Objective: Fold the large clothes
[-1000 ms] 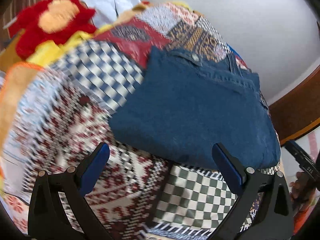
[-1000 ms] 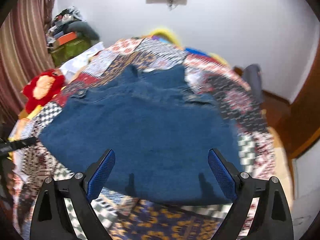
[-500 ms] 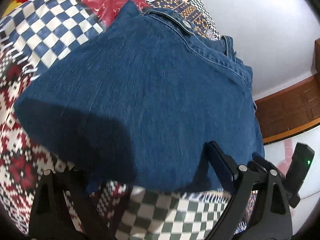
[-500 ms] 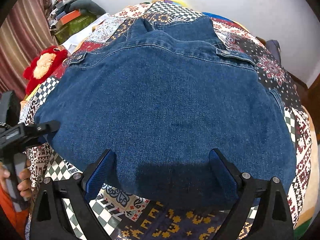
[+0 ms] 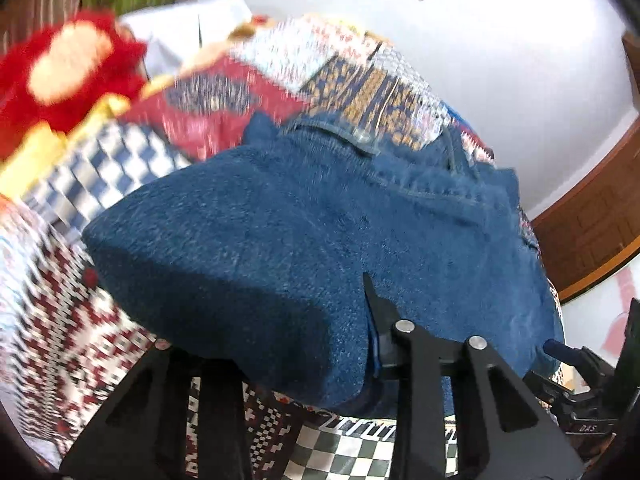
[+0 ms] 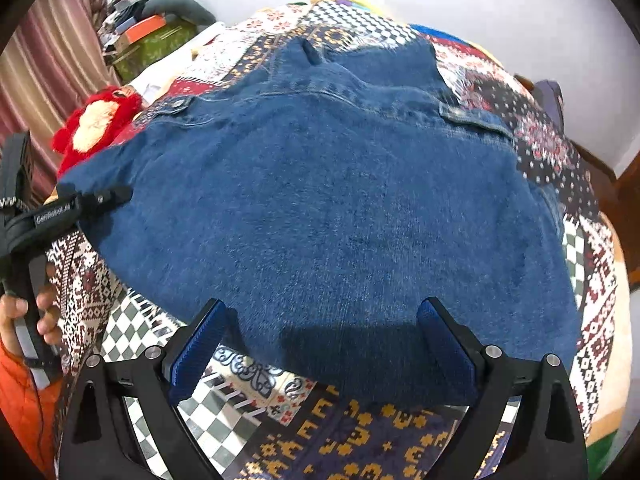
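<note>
A blue denim jacket (image 5: 320,220) (image 6: 340,200) lies folded flat on a patchwork quilt, collar at the far end. My left gripper (image 5: 304,344) is at the jacket's near left edge, and its jaws are closing with a bunched fold of denim between them. One finger (image 5: 376,320) presses into the fold; the other is hidden under the cloth. From the right wrist view the left gripper (image 6: 100,196) touches that same edge. My right gripper (image 6: 320,348) is open, its blue pads (image 6: 196,352) astride the near hem without pressing it.
The patchwork quilt (image 6: 360,440) (image 5: 80,320) covers the whole bed. A red plush toy (image 5: 60,68) (image 6: 96,124) sits at the far left. Boxes and clutter (image 6: 152,40) stand by the striped curtain. A person's hand (image 6: 24,312) holds the left gripper. Wooden trim (image 5: 592,220) runs at the right.
My left gripper moved in over the jacket's near left edge and its jaws narrowed around a fold of denim. My right gripper sank toward the near hem and stayed open.
</note>
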A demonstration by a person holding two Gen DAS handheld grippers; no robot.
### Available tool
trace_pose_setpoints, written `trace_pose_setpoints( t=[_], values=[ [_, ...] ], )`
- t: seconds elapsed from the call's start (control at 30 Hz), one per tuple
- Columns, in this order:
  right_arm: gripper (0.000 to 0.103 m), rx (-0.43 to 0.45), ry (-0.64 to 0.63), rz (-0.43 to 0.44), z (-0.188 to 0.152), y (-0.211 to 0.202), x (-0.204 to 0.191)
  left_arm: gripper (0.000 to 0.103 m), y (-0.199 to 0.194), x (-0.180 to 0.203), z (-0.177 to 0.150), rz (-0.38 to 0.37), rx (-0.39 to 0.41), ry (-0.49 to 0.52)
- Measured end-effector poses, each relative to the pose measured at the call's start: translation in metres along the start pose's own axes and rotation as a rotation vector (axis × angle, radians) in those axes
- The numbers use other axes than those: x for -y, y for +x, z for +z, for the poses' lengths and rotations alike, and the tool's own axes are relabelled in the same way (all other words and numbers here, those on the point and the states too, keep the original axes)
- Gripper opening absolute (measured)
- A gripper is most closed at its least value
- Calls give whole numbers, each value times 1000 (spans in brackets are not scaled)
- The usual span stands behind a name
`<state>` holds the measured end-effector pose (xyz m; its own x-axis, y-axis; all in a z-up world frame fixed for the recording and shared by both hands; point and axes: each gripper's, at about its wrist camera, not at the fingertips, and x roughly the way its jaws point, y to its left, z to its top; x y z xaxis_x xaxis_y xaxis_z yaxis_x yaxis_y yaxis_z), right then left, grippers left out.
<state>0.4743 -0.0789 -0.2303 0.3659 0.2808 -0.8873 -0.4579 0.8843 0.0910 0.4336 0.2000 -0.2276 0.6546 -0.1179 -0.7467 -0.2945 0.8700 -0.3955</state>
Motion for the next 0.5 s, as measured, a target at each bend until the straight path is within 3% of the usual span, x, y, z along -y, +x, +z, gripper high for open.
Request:
trace_pose_setpoints(
  t=[0.1,0.23,0.37,0.5],
  values=[
    [96,30,-30,-15,4,-13,-9,30,-31,13,7,-13,102,31],
    [96,79,-58,-11,20,-27,-23,29,-72,37,11,36,227,157],
    [96,114,-84,11,39,-29,-46,29,-105,40,12,74,313,195],
    [96,86,-107,43,50,-9,-74,29,-121,36,14,152,378,212]
  ],
)
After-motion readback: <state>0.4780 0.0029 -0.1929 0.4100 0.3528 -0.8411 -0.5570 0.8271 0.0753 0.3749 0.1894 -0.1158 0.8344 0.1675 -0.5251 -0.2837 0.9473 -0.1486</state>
